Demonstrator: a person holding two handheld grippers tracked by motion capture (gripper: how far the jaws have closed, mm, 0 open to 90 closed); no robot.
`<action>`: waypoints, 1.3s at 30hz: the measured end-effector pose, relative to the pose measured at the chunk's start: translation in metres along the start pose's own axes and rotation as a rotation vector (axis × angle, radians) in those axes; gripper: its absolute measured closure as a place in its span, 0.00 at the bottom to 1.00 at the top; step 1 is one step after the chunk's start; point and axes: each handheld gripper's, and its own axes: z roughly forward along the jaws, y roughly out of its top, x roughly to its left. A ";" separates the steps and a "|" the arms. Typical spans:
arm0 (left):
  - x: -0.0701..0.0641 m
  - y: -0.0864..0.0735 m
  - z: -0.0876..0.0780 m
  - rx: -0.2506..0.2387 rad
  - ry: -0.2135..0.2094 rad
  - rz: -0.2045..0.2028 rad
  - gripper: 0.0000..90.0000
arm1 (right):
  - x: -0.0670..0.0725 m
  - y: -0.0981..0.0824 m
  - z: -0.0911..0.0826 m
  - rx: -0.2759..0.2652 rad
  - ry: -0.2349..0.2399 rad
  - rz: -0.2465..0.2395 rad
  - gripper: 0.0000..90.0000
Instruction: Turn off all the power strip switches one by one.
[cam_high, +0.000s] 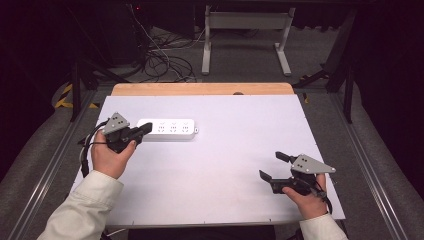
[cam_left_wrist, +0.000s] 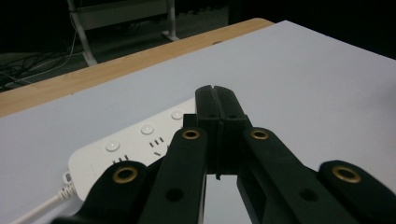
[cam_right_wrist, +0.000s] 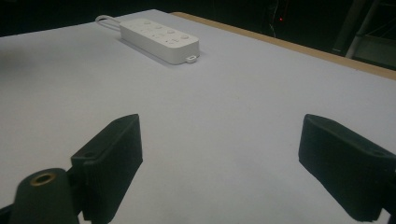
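Note:
A white power strip (cam_high: 169, 129) with several sockets and round buttons lies on the white table top at the back left; it also lies far off in the right gripper view (cam_right_wrist: 160, 38). My left gripper (cam_high: 147, 127) is shut with nothing between its pads, its tips just over the strip's left end. In the left gripper view the shut jaws meet (cam_left_wrist: 218, 103) above the power strip (cam_left_wrist: 122, 154). My right gripper (cam_high: 273, 165) rests near the front right of the table, open wide and empty (cam_right_wrist: 219, 154).
The white sheet (cam_high: 225, 150) covers a wooden table whose bare far edge (cam_high: 200, 89) shows behind it. The strip's white cable (cam_left_wrist: 32, 212) leads off leftward. Beyond the table stand a white desk frame (cam_high: 245, 35) and floor cables (cam_high: 165, 62).

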 end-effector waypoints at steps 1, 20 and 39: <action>0.000 0.000 0.000 0.000 0.000 0.000 1.00 | 0.000 0.000 0.000 -0.002 0.001 0.001 0.16; 0.023 0.022 0.038 0.043 0.015 0.016 1.00 | 0.002 -0.003 0.000 0.015 0.004 0.010 0.16; 0.048 0.006 0.079 0.119 0.071 0.001 1.00 | 0.004 -0.002 -0.002 0.012 0.010 -0.004 0.15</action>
